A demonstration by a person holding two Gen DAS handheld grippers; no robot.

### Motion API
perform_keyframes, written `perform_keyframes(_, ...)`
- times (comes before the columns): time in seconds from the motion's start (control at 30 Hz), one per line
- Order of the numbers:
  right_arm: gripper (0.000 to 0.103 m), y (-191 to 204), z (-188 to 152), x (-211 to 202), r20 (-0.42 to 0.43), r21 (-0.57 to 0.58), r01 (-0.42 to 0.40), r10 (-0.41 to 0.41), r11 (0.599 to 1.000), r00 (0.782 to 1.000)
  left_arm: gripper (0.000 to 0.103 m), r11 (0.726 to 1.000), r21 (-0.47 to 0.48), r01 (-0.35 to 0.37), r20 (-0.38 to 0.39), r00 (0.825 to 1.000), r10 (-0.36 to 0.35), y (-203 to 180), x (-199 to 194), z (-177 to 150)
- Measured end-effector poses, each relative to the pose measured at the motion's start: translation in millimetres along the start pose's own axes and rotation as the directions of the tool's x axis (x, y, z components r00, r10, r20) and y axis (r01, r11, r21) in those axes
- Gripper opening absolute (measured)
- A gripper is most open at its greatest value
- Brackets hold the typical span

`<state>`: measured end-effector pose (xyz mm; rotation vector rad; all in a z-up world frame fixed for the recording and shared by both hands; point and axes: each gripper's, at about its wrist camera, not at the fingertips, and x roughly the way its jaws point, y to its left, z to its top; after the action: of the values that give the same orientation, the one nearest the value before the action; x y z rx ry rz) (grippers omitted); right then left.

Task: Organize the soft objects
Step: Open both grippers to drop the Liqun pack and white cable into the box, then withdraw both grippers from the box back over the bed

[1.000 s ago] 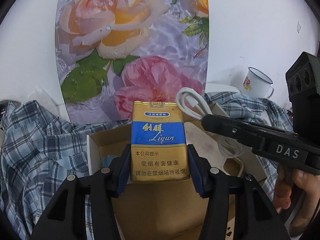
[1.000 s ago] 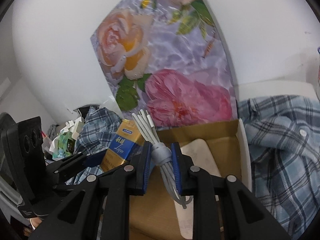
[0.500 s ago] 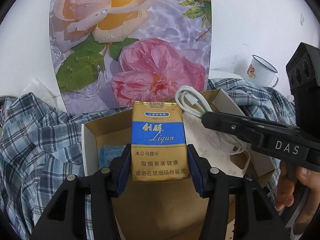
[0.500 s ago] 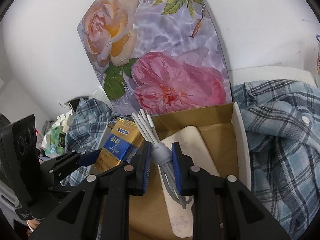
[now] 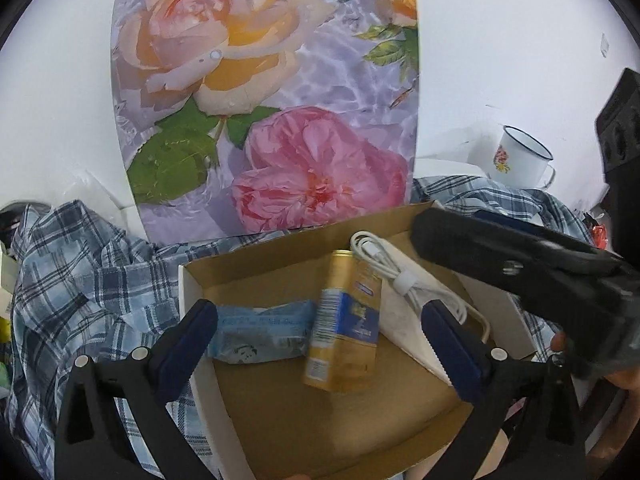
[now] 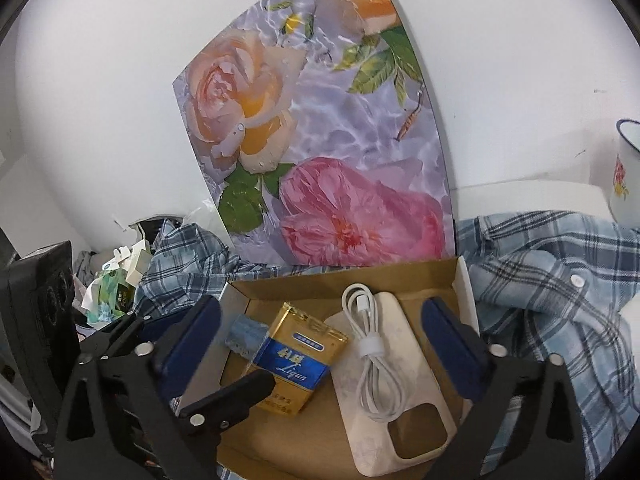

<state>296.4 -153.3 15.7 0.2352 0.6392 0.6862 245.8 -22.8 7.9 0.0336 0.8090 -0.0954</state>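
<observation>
Inside the cardboard box (image 6: 466, 292) lie four things: one cigarette pack (image 6: 294, 362) with its long axis running toward the back wall, one blue tissue packet (image 5: 262, 330) crosswise beside it, one phone case (image 6: 396, 384), and one coiled white cable (image 6: 370, 350) resting lengthwise on the case. Both the left gripper (image 5: 320, 340) and right gripper (image 6: 322, 340) hang spread wide above the box, grasping nothing.

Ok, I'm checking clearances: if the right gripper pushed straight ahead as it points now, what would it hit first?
Most likely the coiled white cable lying on the phone case inside the cardboard box. The open right gripper is centred just left of it, so the cigarette pack is also close; depth is unclear.
</observation>
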Motion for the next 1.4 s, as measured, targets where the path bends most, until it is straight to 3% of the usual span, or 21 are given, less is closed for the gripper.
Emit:
perform_keyframes(0.17,0.102,4,3,1,-0.015,-0.020,0.008,-0.008,1.000,1.000,0.103,0.999,-0.015,-0.033,-0.008,0.999,0.032,6,3,2)
perform_keyframes(0.33,0.103,4,6,-4,-0.010,-0.036,0.015,-0.015,0.999,1.000,0.103,0.999,-0.034,-0.004,0.000,1.000,0.004,10,0,3)
perform_keyframes(0.5,0.103,10,12,-18,0.017,-0.056,0.015,-0.014,0.998,1.000,0.103,0.999,-0.025,-0.020,0.020,1.000,0.021,11,-12,6)
perform_keyframes(0.73,0.103,27,23,-46,0.046,-0.124,0.031,-0.026,0.992,0.999,0.103,0.996,-0.081,0.033,0.093,0.995,-0.025,20,-41,16)
perform_keyframes(0.8,0.103,32,25,-55,0.064,-0.133,0.029,-0.021,0.991,0.998,0.103,0.996,-0.082,0.037,0.111,0.993,-0.028,21,-50,18)
perform_keyframes(0.83,0.103,35,27,-59,0.068,-0.140,0.027,-0.018,0.990,0.998,0.103,0.996,-0.080,0.045,0.160,0.987,-0.032,22,-54,19)
perform_keyframes(1.07,0.103,57,32,-94,0.133,-0.202,0.059,-0.032,0.978,0.991,0.103,0.998,-0.041,0.054,0.205,0.978,-0.044,19,-87,22)
perform_keyframes(1.4,0.103,90,33,-139,0.196,-0.259,0.007,0.045,0.966,0.980,0.103,0.999,-0.008,0.043,0.260,0.965,-0.039,9,-130,23)
